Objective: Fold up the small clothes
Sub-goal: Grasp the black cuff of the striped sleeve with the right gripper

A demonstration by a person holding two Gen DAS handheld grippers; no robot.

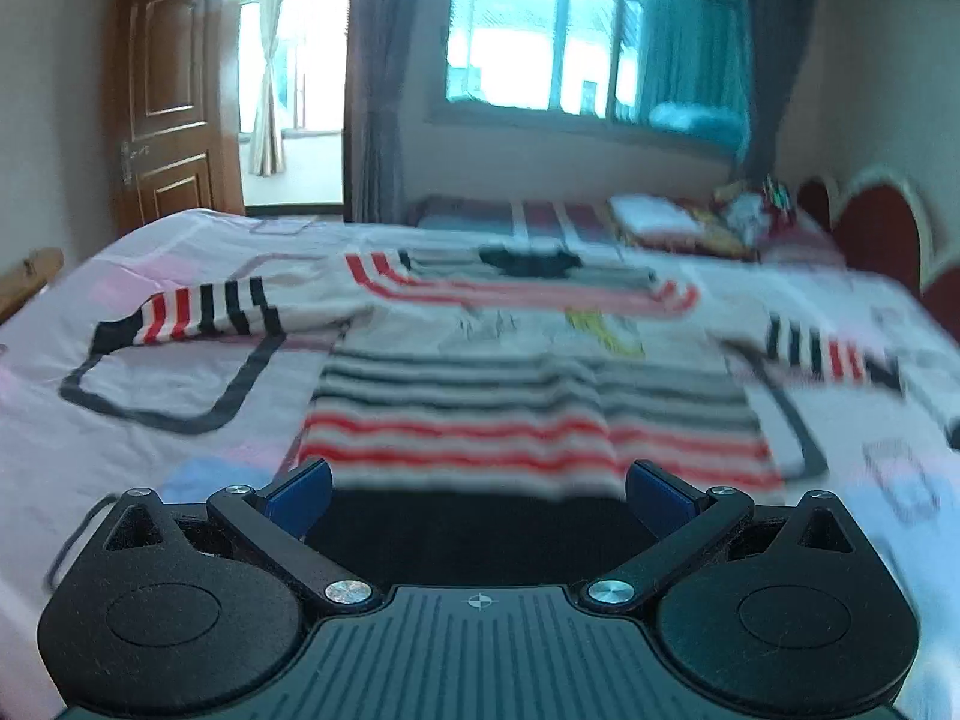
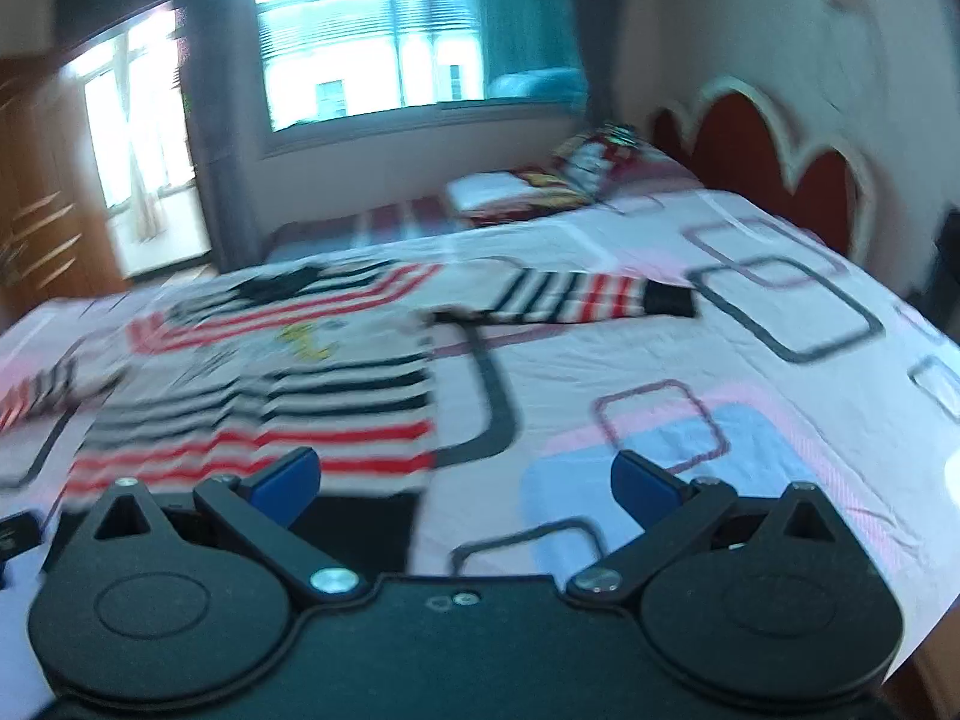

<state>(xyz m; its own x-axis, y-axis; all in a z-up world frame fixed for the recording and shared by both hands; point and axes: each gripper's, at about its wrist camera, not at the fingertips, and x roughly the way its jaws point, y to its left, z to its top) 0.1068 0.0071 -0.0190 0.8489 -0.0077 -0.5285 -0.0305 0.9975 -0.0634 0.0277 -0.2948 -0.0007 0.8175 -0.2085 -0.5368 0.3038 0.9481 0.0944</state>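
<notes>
Left wrist view first: the left gripper [image 1: 478,495] has its blue-padded fingers [image 1: 300,495] spread wide with nothing between them. Just ahead of them a small striped sweater [image 1: 528,396] lies flat on the bed [image 1: 180,450], its black hem band right at the gap between the fingers. To the left of the fingers and further ahead, the left sleeve [image 1: 198,309] stretches straight out sideways, black cuff at its end. Ahead and centred is the body with its red and dark stripes and a printed panel, then the black collar [image 1: 528,261] at the far side. To the right, the other sleeve [image 1: 828,354] also lies spread outward.

Right wrist view: the right gripper [image 2: 465,483] is likewise wide open and holds nothing. The sweater's body [image 2: 270,414] sits ahead and to the left of its fingers, the hem's right corner near the left finger [image 2: 288,483]. Ahead and slightly right, a sleeve [image 2: 576,297] reaches out over the patterned bed sheet [image 2: 690,450], and only sheet lies before the right finger.

Both views are motion-blurred. By my reading, the garment is laid out but no fold has been made: both sleeves, then the body, are all left to fold.
</notes>
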